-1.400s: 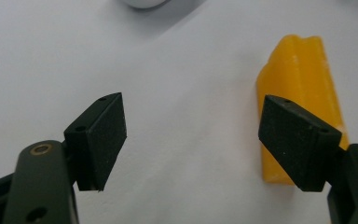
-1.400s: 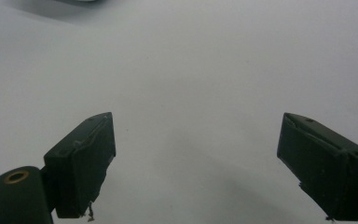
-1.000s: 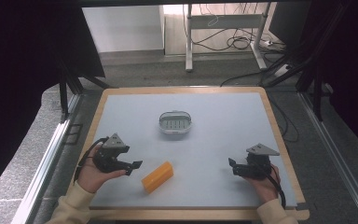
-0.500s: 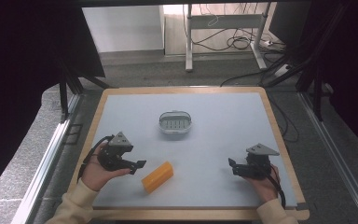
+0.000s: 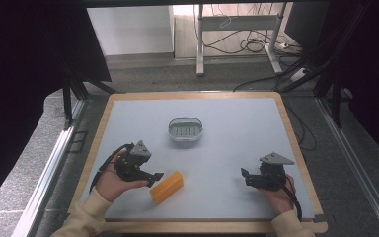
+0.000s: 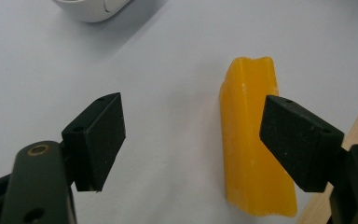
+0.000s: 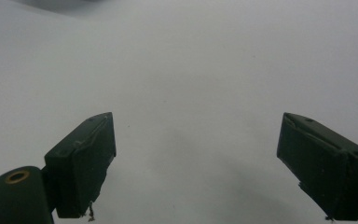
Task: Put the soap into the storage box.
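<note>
An orange-yellow bar (image 5: 167, 187) lies flat on the grey table top near the front left. My left gripper (image 5: 154, 178) is open just to the left of it. In the left gripper view the bar (image 6: 254, 140) lies lengthwise beside the right jaw, with a wide bare gap between the jaws; nothing is gripped. A small white dish (image 5: 185, 129) with a slotted green inside sits at the table's middle, and its rim (image 6: 91, 8) shows at the top of the left gripper view. My right gripper (image 5: 245, 176) rests open near the front right over bare table (image 7: 191, 93).
The grey table top (image 5: 237, 128) has a wooden frame (image 5: 197, 94) all round. Beyond the far edge lie a dark floor, desk legs and cables. Dark curtains hang at both sides.
My left gripper has moved slightly forward and right, closer to the orange-yellow bar. The right gripper, the bar and the dish have stayed in place.
</note>
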`<state>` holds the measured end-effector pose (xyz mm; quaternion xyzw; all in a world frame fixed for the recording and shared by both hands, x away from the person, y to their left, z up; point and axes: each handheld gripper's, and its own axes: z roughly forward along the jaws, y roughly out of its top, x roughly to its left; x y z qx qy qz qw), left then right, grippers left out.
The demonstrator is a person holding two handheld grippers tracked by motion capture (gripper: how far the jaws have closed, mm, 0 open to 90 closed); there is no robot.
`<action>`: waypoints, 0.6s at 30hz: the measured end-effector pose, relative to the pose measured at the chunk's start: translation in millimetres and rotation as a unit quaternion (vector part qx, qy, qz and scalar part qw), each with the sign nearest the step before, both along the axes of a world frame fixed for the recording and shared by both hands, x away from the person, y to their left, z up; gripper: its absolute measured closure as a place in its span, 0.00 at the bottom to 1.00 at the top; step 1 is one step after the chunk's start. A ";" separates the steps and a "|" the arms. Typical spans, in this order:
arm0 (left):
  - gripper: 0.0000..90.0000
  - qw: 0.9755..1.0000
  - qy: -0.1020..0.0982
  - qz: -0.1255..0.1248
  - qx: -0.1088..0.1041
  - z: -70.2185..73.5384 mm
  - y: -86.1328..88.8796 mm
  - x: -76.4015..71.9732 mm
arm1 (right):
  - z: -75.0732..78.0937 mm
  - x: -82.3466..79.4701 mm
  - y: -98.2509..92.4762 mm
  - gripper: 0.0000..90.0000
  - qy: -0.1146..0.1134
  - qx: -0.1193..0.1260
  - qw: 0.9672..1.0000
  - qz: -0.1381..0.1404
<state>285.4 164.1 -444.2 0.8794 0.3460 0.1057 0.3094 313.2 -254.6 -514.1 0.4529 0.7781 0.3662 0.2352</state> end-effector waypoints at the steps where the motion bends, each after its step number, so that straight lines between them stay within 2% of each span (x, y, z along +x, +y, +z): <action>1: 0.25 1.000 0.000 -0.001 0.002 0.2 -2.1 0.4 | 0.0 0.0 0.0 0.13 0.000 0.000 1.000 0.000; 6: 0.25 1.000 0.004 -0.011 0.014 -1.2 -12.5 -1.4 | 0.0 -0.7 -1.3 0.13 0.000 0.000 1.000 -0.002; 15: 0.25 1.000 0.009 -0.017 0.022 -2.1 -19.4 -5.6 | -0.4 -1.2 0.5 0.13 0.002 -0.004 1.000 0.002; 18: 0.25 0.999 0.019 -0.022 0.025 -6.3 -25.6 -6.4 | -0.8 -0.9 0.2 0.13 0.004 -0.003 1.000 0.000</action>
